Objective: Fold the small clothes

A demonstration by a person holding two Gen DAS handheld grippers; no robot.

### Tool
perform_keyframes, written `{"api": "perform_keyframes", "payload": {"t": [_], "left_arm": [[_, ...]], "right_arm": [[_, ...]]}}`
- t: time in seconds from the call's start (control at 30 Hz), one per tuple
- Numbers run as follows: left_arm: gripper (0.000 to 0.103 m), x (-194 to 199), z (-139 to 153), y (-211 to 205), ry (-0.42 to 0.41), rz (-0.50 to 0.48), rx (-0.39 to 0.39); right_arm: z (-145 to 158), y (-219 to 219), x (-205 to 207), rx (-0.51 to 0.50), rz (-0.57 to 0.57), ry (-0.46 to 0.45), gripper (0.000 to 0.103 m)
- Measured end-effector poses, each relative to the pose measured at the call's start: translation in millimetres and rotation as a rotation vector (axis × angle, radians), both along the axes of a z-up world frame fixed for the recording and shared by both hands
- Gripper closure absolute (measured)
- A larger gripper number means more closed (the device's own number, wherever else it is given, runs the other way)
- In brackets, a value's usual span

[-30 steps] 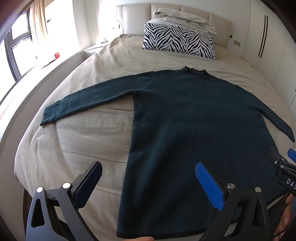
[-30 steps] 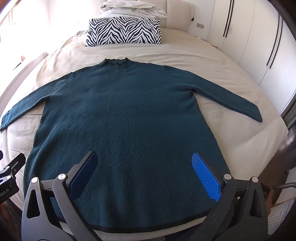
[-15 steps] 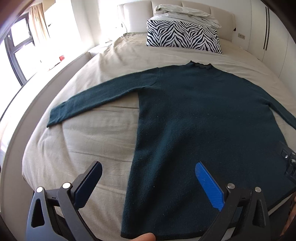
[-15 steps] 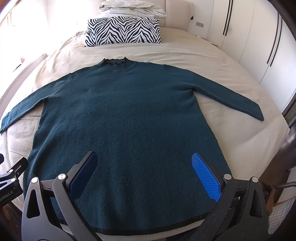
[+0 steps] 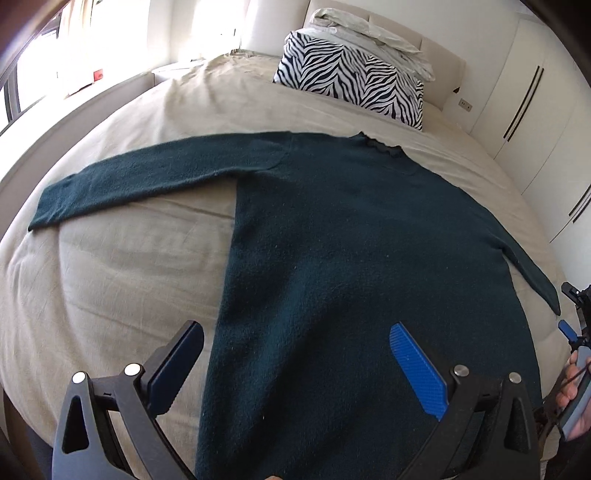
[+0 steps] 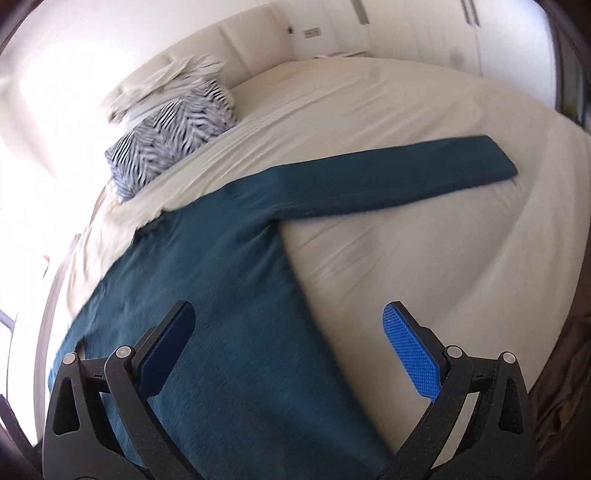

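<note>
A dark teal long-sleeved sweater (image 5: 351, 258) lies flat on the beige bed (image 5: 122, 280), collar toward the headboard, both sleeves spread out. My left gripper (image 5: 295, 354) hovers open above the sweater's lower left body, nothing between its fingers. In the right wrist view the sweater (image 6: 221, 314) runs from lower left up to its right sleeve (image 6: 399, 181), which stretches across the sheet. My right gripper (image 6: 288, 336) is open above the sweater's right side edge and holds nothing. The right gripper also shows at the far right edge of the left wrist view, held by a hand (image 5: 570, 387).
A zebra-print pillow (image 5: 351, 81) with folded pale bedding (image 5: 369, 33) on top leans against the headboard. White wardrobe doors (image 5: 535, 103) stand on the right, and a window ledge (image 5: 55, 96) runs along the left. Bare sheet (image 6: 424, 266) lies right of the sweater.
My right gripper has swung sharply to the right and tilted, now facing the right sleeve; its view is blurred. The left gripper has tilted a little. The sweater has not moved.
</note>
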State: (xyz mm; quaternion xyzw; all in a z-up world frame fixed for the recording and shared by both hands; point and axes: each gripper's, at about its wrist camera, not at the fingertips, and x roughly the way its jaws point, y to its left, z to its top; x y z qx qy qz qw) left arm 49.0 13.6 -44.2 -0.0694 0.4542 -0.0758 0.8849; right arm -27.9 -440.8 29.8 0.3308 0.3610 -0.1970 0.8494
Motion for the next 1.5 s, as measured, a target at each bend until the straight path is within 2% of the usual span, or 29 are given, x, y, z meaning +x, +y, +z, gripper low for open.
{"api": "perform_keyframes", "payload": {"t": [0.07, 0.13, 0.2, 0.23, 0.3, 0.37, 0.43, 0.5, 0.57, 0.67, 0.73, 0.77, 0.87, 0.97, 1.1, 1.2, 1.33, 1.43, 1.47, 1.5], "left_arm": [[0.000, 3, 6, -5, -0.078, -0.030, -0.005], [0.000, 8, 8, -14, -0.102, -0.049, 0.036], [0.000, 19, 5, -22, -0.043, -0.051, 0.061], [0.000, 25, 3, -22, -0.008, -0.034, 0.043], [0.000, 30, 4, -17, -0.012, 0.006, 0.000], [0.000, 34, 4, -16, -0.037, 0.017, -0.018], [0.000, 43, 0, -18, -0.024, -0.010, -0.068], [0.004, 51, -4, -21, -0.003, -0.024, -0.103], [0.005, 59, -8, -23, 0.021, -0.044, -0.159], [0.006, 70, -16, -28, 0.053, -0.062, -0.235], [0.006, 75, -18, -30, 0.064, -0.069, -0.258], [0.006, 78, -19, -31, 0.065, -0.073, -0.264], [0.006, 85, -21, -32, 0.071, -0.088, -0.313], [0.006, 92, -19, -31, 0.067, -0.100, -0.343], [0.006, 100, -15, -26, 0.055, -0.098, -0.397], [0.006, 106, -13, -19, 0.049, -0.093, -0.443], [0.006, 115, -20, -10, 0.076, -0.090, -0.511], [0.006, 122, -33, -9, 0.125, -0.086, -0.566], [0.006, 125, -36, -10, 0.144, -0.087, -0.587], [0.006, 128, -41, -12, 0.164, -0.089, -0.608]], "right_arm": [[-16, -52, -9, 0.079, -0.122, -0.021, 0.004], [-32, -96, -16, 0.159, -0.215, -0.040, 0.011], [-52, -139, -19, 0.240, -0.286, -0.057, 0.021], [-58, -153, -19, 0.258, -0.306, -0.054, 0.023], [-73, -183, -16, 0.301, -0.343, -0.069, 0.033], [-78, -202, -12, 0.312, -0.371, -0.101, 0.035], [-84, -225, -5, 0.315, -0.387, -0.136, 0.036], [-93, -250, 5, 0.334, -0.418, -0.145, 0.047], [-103, -268, 16, 0.343, -0.433, -0.152, 0.054], [-111, -287, 35, 0.303, -0.427, -0.111, 0.074], [-111, -295, 52, 0.283, -0.407, -0.098, 0.083], [-106, -294, 64, 0.269, -0.396, -0.090, 0.092], [-80, -272, 95, 0.202, -0.319, -0.096, 0.095], [-45, -229, 137, 0.129, -0.168, -0.126, 0.095], [-12, -141, 203, 0.052, 0.079, -0.139, 0.095], [-4, -48, 255, -0.008, 0.304, -0.121, 0.095], [-34, 63, 290, -0.034, 0.523, -0.048, 0.095], [-86, 115, 304, 0.004, 0.642, 0.040, 0.094], [-101, 129, 300, 0.022, 0.667, 0.063, 0.089], [-113, 145, 292, 0.035, 0.679, 0.081, 0.078]]}}
